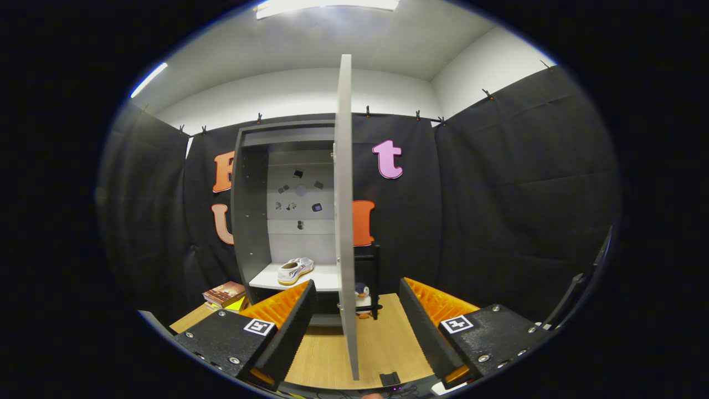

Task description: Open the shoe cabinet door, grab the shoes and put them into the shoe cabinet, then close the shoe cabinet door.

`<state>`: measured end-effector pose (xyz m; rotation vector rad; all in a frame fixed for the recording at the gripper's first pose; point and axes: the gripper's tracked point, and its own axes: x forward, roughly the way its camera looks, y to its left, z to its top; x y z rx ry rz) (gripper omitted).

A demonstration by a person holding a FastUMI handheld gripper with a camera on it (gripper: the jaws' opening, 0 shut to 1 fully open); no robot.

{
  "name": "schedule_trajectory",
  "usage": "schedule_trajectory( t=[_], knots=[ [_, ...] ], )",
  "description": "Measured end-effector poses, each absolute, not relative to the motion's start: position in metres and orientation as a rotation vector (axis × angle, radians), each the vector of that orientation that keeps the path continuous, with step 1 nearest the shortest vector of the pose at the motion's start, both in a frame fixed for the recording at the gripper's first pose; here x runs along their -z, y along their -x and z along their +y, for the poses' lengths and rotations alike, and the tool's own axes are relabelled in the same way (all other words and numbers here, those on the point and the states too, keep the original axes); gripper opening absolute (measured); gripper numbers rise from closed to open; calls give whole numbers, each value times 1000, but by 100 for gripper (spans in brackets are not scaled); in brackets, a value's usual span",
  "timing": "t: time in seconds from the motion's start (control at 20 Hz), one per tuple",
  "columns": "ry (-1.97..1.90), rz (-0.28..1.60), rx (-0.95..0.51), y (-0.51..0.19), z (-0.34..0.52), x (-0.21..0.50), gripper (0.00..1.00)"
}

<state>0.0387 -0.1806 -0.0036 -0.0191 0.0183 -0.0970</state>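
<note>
We judge the task mostly done: the shoe cabinet door (345, 221) stands swung out, edge-on to us, and a white shoe (295, 271) already rests on the shelf (327, 279) inside the shoe cabinet (250, 210), so only closing seems left. Our tool (357, 324) is spread wide and holds nothing, the door's edge rising between its fingers at twelve o'clock without touching either. The shoe lies beyond the left finger, around eleven o'clock.

A: Where does the camera sit?
B: On the claw (357, 327), low over the light wooden worktop (388, 343), facing the open grey shoe cabinet (260, 221) at centre frame.
A: How near?
B: Close to the door's pale edge (345, 221).
</note>
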Motion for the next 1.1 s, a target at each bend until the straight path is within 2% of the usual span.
schedule_trajectory(
  t=[0.35,0.75,1.1],
  knots=[
    [1,34,50,-77,-222,17,93],
    [-14,57,-32,-114,-215,31,94],
    [-37,35,-57,-120,-196,29,89]
  ],
)
